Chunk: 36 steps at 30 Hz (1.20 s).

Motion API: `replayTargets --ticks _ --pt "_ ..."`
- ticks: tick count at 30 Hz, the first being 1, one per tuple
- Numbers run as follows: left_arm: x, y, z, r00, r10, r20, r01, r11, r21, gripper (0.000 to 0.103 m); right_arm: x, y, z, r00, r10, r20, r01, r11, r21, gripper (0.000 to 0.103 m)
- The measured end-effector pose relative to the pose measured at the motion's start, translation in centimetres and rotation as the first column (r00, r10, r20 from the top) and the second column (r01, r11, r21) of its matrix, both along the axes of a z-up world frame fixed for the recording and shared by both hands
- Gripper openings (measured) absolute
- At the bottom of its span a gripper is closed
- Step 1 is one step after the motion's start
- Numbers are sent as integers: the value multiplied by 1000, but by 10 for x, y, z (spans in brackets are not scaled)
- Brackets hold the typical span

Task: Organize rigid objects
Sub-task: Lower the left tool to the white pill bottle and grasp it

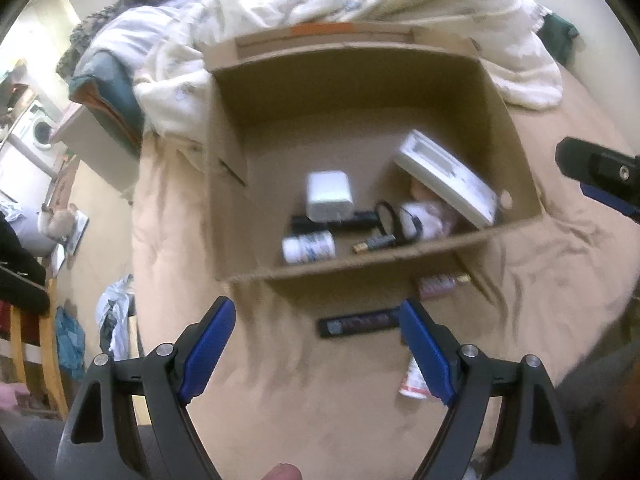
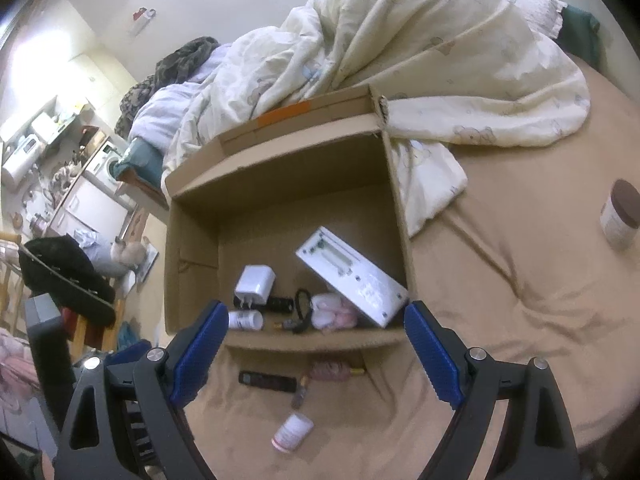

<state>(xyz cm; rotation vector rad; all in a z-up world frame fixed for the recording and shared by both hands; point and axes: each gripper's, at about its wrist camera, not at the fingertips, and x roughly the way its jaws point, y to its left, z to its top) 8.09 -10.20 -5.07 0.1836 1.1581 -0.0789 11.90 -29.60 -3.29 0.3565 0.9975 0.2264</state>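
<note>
Left gripper [image 1: 316, 344] and right gripper [image 2: 314, 350] hung spread and empty over the bed [image 2: 500, 320]. Remote [image 1: 358, 322] and small bottle [image 2: 292, 432] lay near the half-filled box [image 2: 396, 200]. Next move, likely: grasp the remote.

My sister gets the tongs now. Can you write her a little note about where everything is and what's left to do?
Left tongs and right tongs: both open, holding nothing, above the bed in front of the cardboard box.
Done: white charger, white flat device and a small white bottle are in the box.
Left: black remote, pink-capped bottle and brown-lidded jar lie on the bed sheet.
</note>
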Motion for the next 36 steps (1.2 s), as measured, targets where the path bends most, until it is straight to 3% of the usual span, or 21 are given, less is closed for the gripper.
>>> replayTargets --ticks 9,17,22,26,27,29,36 --pt "-14 -33 -28 994 -88 -62 88 996 2 82 -23 -36 -12 995 -76 -70 84 989 124 95" --pt "-22 -57 -76 969 -134 -206 133 991 -17 81 -17 -40 -11 994 -89 -66 97 986 135 95" --pt "-22 -72 -95 957 -156 -243 158 987 -12 79 -16 -34 -10 996 -68 -62 76 989 128 95" --pt "-18 -81 -109 950 -160 -270 164 986 -9 71 -14 -33 -11 996 -66 -66 74 990 123 95" --pt "-17 -83 -112 947 -164 -277 168 986 -7 62 -14 -34 -12 995 -69 -69 77 989 125 95" --pt "-16 -85 -119 940 -171 -296 177 984 -6 53 -14 -34 -13 995 -72 -74 81 989 127 95" --pt "-17 -88 -119 935 -199 -294 203 979 -17 40 -11 -33 -16 994 -72 -87 81 990 114 95"
